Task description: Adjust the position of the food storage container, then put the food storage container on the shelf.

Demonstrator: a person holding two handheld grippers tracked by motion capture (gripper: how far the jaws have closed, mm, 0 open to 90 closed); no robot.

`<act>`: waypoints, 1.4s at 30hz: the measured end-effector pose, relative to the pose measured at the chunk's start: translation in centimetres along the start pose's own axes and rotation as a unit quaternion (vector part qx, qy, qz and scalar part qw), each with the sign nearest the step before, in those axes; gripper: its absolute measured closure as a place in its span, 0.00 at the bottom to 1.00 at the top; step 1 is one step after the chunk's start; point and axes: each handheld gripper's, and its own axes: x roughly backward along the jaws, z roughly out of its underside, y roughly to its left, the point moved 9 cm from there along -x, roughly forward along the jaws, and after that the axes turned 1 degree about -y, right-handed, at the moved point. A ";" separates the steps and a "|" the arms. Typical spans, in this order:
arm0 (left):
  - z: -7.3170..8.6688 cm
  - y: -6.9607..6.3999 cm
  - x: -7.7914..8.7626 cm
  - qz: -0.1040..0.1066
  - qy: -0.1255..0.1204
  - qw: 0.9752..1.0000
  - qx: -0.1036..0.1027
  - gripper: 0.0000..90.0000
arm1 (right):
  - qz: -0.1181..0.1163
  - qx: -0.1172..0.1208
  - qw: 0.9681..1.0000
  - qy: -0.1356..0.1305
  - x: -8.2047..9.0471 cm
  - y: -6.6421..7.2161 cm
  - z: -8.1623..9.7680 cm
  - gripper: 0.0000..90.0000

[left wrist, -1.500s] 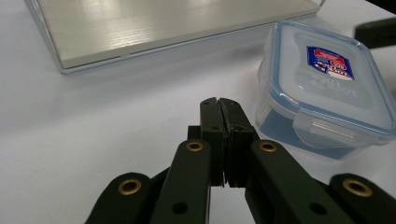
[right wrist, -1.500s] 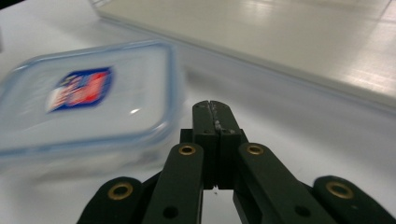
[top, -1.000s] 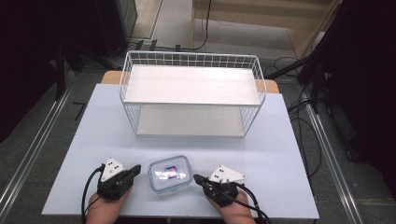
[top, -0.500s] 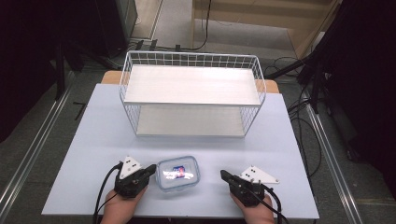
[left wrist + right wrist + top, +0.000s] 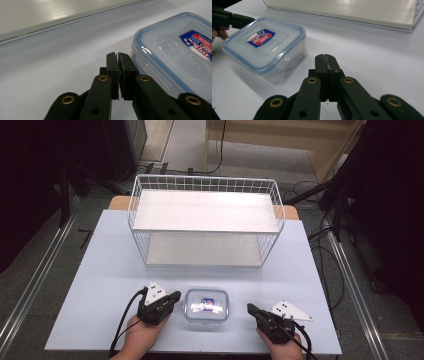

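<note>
Clear plastic box point(image 5: 206, 304) sitting low-centre on the tabletop point(image 5: 100, 270), light, stiff, slippery.
Left tool point(image 5: 173, 296) and right tool point(image 5: 249, 308) are flanking it, both pressed together, empty; gripping under the lid rim looks safest.

Left gripper point(image 5: 174, 296) neared the container point(image 5: 206, 304); right gripper point(image 5: 250, 309) withdrew (left jaws perhaps parting)

From my station I note a pale blue-white table point(image 5: 100, 285) carrying a white wire rack point(image 5: 205, 225) with two light shelf boards at its far side. Grey floor point(image 5: 30, 270) surrounds it, with metal rails running along both sides. Black cables point(image 5: 325, 245) trail at the right. A wooden panel point(image 5: 280, 132) stands beyond; the outer edges are dark.
</note>
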 end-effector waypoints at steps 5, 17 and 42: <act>0.1 1.2 2.5 -0.010 -0.008 1.000 0.003 0.78 | -0.007 -0.009 1.000 -0.002 -0.5 0.0 -0.6 0.85; -0.4 2.7 5.3 -0.024 -0.044 0.999 0.022 0.36 | -0.032 -0.017 0.999 -0.011 -1.0 0.7 -1.8 0.50; 0.0 0.6 3.2 0.035 -0.021 0.999 0.011 0.16 | -0.066 -0.019 0.997 -0.018 -3.0 2.8 -3.2 0.17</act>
